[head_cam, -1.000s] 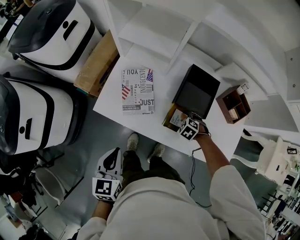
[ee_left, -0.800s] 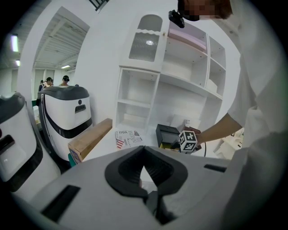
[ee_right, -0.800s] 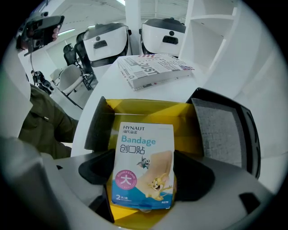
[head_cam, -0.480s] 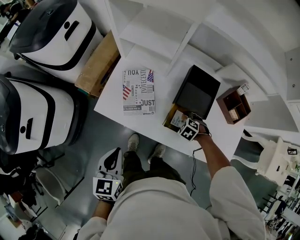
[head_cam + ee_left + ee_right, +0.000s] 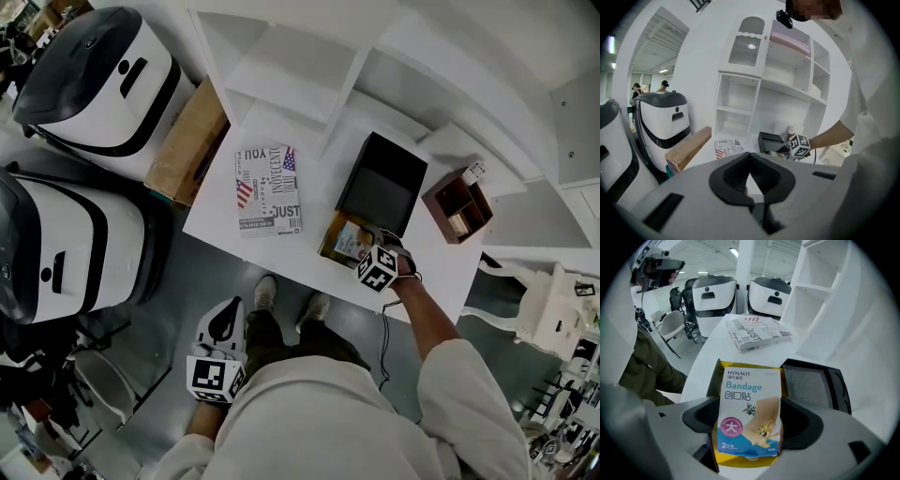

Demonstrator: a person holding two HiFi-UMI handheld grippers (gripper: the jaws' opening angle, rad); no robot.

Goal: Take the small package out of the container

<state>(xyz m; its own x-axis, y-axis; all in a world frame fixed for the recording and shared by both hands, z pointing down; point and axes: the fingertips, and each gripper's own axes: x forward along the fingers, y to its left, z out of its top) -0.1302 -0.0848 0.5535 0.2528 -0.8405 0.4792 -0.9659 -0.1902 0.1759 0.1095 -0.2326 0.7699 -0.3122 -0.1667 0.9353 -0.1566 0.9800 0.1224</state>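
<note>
The small package (image 5: 750, 411) is a flat bandage box with cartoon print. My right gripper (image 5: 749, 427) is shut on its lower part. It stands just over the open yellow container (image 5: 723, 367), whose inside it hides. From the head view, the package (image 5: 351, 241) and container (image 5: 330, 246) are at the white table's near edge, with my right gripper (image 5: 364, 251) beside them. My left gripper (image 5: 223, 323) hangs low by my legs, off the table. Its jaws meet with nothing between them (image 5: 751, 185).
A black box (image 5: 380, 185) lies open right behind the container. A printed flat box (image 5: 269, 190) lies to its left, a small brown organizer (image 5: 457, 208) to its right. A cardboard box (image 5: 187, 145) and two white machines (image 5: 94, 70) stand left of the table. White shelving (image 5: 309, 66) rises behind.
My right gripper has drawn back slightly toward the table's near edge with the package. The head view has shifted a little. My left gripper has not moved.
</note>
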